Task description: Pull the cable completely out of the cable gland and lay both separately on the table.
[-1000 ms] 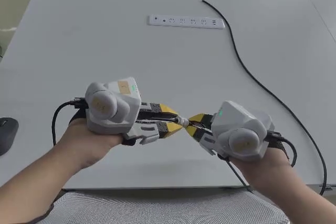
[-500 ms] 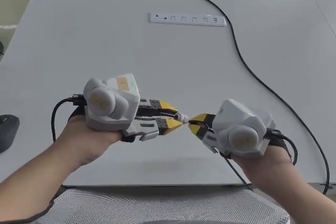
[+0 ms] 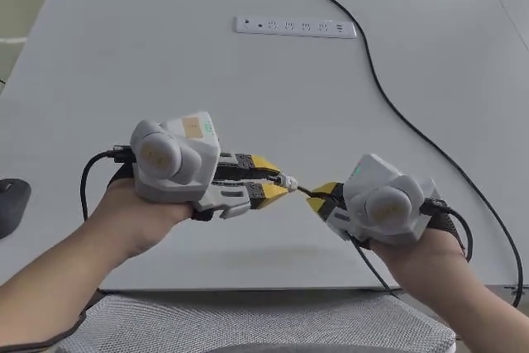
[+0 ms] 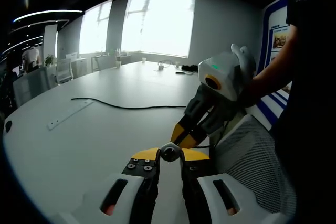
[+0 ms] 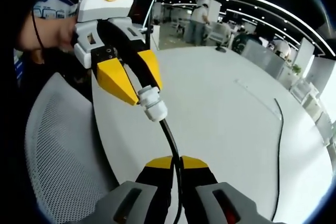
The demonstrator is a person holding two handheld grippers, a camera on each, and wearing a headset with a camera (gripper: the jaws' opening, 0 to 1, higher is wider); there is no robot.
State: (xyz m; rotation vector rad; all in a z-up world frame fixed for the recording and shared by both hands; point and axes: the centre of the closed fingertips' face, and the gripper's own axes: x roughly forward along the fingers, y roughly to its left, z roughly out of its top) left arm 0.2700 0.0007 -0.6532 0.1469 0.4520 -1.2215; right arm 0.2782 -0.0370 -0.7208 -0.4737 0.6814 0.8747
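A white cable gland (image 3: 288,181) (image 5: 152,104) (image 4: 170,151) sits pinched between the yellow-tipped jaws of my left gripper (image 3: 281,185), which is shut on it. A thin black cable (image 5: 171,139) (image 3: 305,192) runs out of the gland into my right gripper (image 3: 325,197) (image 5: 176,162), whose jaws are shut on it. A short stretch of bare cable spans the gap between the two grippers. Both grippers are held above the near edge of the white table (image 3: 207,80), tips facing each other.
A white power strip (image 3: 295,27) lies at the far middle of the table, with a long black cord (image 3: 397,117) running from it toward the right edge. A dark mouse (image 3: 11,204) rests at the left edge. A grey mesh chair seat (image 3: 248,324) lies below the grippers.
The two grippers have moved apart, the right one drawing right. A longer stretch of black cable now shows between gland and right gripper.
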